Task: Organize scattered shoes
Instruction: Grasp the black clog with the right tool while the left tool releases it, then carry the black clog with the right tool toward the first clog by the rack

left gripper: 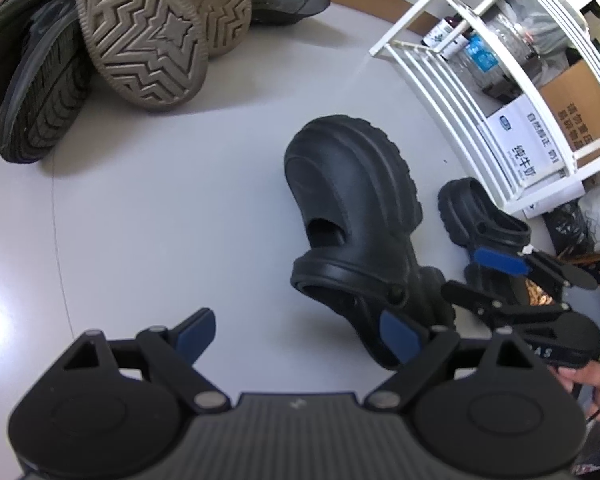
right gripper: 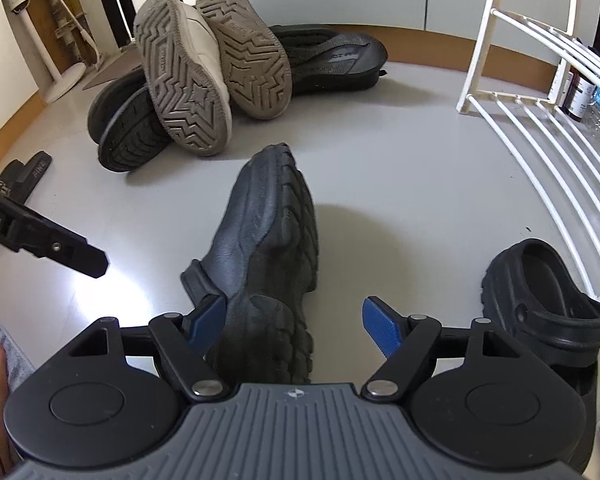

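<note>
The right gripper [right gripper: 294, 328] has its blue-padded fingers spread wide, straddling the heel of a black clog [right gripper: 268, 248] that lies tipped on its side with its lugged sole turned up; the left pad [right gripper: 208, 316] sits against the clog's heel strap, while the right pad [right gripper: 380, 326] stands clear of the sole, so nothing is clamped. The left gripper [left gripper: 296, 338] is likewise wide open and holds nothing; its right pad [left gripper: 398, 334] lies just at the same black clog [left gripper: 352, 220], though whether it touches cannot be told, and its left pad [left gripper: 196, 334] hangs over bare floor. From the left wrist view the right gripper [left gripper: 512, 280] shows at 3 o'clock, beside the clog's heel. The surface is a pale grey glossy floor [right gripper: 400, 168] with a brown skirting along a white wall at 12 o'clock. A second black clog [right gripper: 548, 300] lies at 3 o'clock in the right wrist view, near the foot of a white wire shoe rack [right gripper: 540, 120], behind which bottles and cartons are stacked. At 11 o'clock a heap of shoes rests well apart from the clogs: two beige sneakers [right gripper: 216, 76] with zigzag soles facing the camera, leaning on dark sneakers [right gripper: 128, 132], with another black sneaker [right gripper: 332, 56] behind. At 9 o'clock lies a black slide sandal [right gripper: 28, 174], and a bare foot on a grey mat shows at 8 o'clock.
</note>
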Tool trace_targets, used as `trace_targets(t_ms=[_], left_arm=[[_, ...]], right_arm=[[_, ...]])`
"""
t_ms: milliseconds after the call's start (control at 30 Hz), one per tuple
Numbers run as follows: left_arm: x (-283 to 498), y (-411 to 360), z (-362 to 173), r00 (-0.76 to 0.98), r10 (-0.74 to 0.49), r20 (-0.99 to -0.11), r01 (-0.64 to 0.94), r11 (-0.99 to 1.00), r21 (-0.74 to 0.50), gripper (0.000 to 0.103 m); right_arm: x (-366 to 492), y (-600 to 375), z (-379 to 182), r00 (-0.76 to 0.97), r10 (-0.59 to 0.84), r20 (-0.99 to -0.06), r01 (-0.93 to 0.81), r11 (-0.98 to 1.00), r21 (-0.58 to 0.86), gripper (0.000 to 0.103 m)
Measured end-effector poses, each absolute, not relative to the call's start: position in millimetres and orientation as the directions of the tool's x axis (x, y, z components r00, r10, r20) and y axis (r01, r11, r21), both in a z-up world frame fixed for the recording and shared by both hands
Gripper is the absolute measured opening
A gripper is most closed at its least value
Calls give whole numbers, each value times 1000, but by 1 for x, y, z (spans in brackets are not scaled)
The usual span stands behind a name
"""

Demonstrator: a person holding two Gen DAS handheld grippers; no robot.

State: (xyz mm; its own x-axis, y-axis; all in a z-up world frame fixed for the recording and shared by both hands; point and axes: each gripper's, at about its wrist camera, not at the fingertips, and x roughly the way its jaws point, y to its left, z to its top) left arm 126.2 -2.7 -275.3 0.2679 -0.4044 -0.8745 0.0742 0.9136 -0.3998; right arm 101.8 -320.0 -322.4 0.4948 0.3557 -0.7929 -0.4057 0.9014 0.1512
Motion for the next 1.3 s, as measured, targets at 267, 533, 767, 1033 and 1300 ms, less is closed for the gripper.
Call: trace_targets(t_ms=[267, 533, 767, 1033, 1300], left_arm=[[126, 0, -278, 265, -408, -874, 62, 911, -407, 91], [126, 7, -278, 271, -412, -870, 62, 910, -411, 91], [124, 11, -283, 255, -404, -878, 45, 912, -407, 91], [125, 3, -283, 251, -420, -872, 71, 907, -416, 91], [121, 12, -287, 236, -413, -879, 58, 909, -412, 91]], right_arm=[[110, -323, -333, 492, 331, -806, -394, 909, 133, 76], [111, -334, -336, 502, 311, -807, -370, 921, 125, 76], [112, -345, -335, 522, 278, -806, -341, 935, 102, 76], [115, -348, -336, 519, 263, -813, -325, 941, 97, 76], [121, -361, -343, 535, 153, -831, -250, 968, 17, 75]])
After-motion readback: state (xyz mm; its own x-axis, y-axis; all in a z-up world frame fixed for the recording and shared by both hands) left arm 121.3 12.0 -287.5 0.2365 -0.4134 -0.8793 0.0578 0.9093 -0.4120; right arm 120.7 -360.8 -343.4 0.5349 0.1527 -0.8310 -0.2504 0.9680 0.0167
